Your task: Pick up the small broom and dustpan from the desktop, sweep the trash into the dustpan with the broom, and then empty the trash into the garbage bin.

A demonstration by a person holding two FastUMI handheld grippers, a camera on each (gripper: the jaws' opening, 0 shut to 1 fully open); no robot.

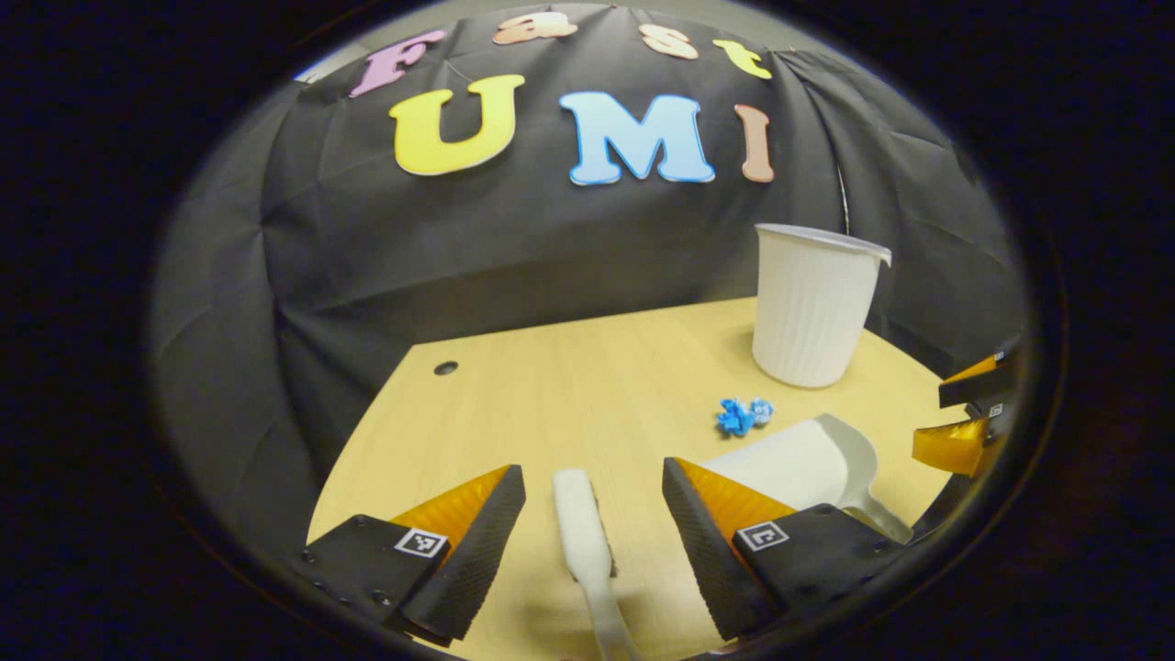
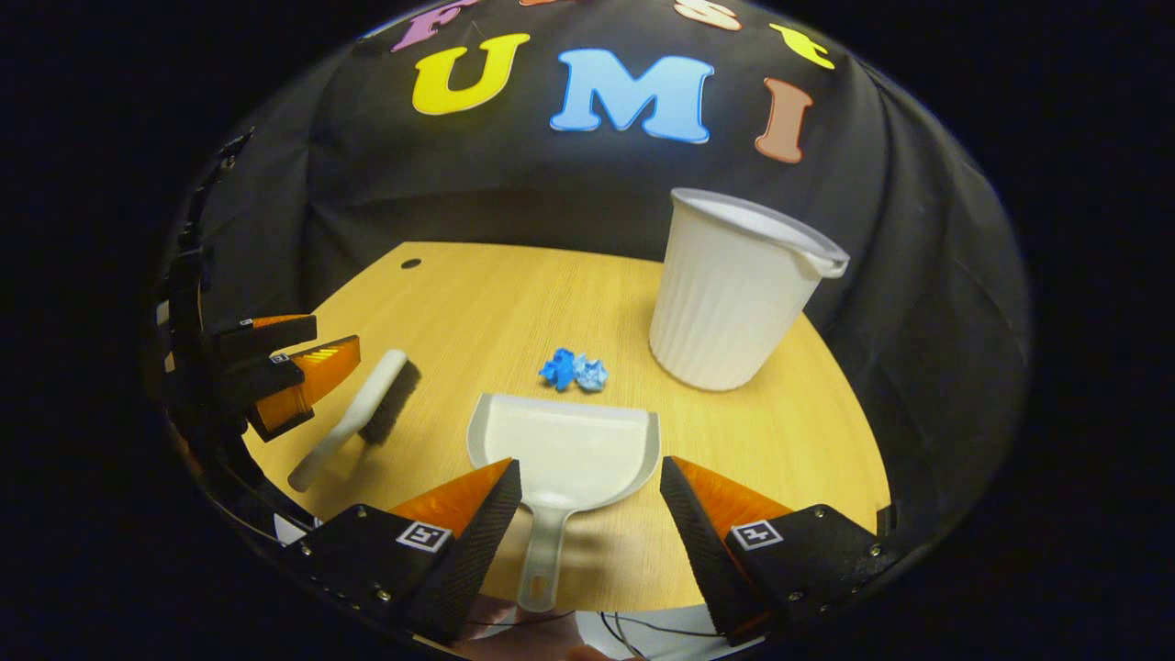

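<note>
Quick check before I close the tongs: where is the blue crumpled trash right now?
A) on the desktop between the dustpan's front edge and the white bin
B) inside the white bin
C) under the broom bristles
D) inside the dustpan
A: the blue trash lies on the bare desktop, just beyond the dustpan lip, left of the bin.

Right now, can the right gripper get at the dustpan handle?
Probably yes. The right gripper is open, and the dustpan handle lies between its fingers on the bare desktop, with nothing across it. The broom lies off to one side.
</note>
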